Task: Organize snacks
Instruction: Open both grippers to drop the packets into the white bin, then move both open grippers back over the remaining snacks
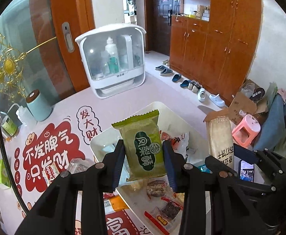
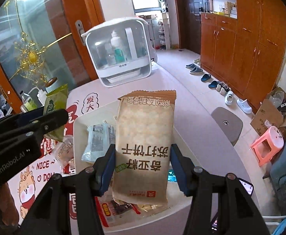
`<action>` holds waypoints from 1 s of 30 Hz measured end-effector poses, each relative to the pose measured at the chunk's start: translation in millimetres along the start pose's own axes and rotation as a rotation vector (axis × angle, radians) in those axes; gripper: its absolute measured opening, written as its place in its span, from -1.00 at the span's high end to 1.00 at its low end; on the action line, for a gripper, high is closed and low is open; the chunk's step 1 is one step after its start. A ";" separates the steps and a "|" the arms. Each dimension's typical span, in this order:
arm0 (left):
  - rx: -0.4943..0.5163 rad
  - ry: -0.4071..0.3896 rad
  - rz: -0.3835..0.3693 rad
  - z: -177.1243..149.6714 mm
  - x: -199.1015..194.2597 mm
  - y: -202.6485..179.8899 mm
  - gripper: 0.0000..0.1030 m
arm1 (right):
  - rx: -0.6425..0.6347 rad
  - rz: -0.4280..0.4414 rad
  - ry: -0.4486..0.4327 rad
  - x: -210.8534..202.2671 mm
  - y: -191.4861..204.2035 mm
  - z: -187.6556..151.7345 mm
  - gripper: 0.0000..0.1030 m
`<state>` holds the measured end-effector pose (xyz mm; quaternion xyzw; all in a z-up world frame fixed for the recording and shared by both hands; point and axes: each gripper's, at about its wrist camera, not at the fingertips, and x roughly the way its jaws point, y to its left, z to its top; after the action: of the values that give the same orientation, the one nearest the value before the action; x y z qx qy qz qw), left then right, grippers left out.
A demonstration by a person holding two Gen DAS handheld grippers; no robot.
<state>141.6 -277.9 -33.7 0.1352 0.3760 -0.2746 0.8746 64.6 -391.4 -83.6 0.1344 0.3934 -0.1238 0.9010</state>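
My left gripper (image 1: 143, 156) is shut on a green pastry packet (image 1: 143, 143), held upright above a white tray (image 1: 103, 137). The tray holds several wrapped snacks, among them a brown bar (image 1: 156, 187) and a red-edged packet (image 1: 166, 213). My right gripper (image 2: 143, 162) is shut on a tall beige cracker packet (image 2: 144, 146), also upright over the white tray (image 2: 80, 125). From the right wrist view the left gripper (image 2: 50, 117) shows at the left with the green packet (image 2: 55, 105). From the left wrist view the cracker packet (image 1: 220, 137) stands at the right.
The table wears a pink cloth with red printed characters (image 1: 50, 148). A white sterilizer cabinet (image 1: 113, 60) stands at the far end. A teal canister (image 1: 38, 105) and small bottles sit at the left edge. Loose snacks (image 1: 52, 171) lie left of the tray. A phone (image 1: 246, 171) lies at the right.
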 end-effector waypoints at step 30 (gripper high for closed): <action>-0.015 -0.017 0.089 -29.9 -32.2 38.9 -0.62 | 0.045 -0.041 0.032 -3.0 24.3 -15.2 -0.34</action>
<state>128.6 -220.9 -29.3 0.1427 0.3643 -0.2338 0.8901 60.3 -363.2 -87.8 0.1488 0.4077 -0.1488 0.8886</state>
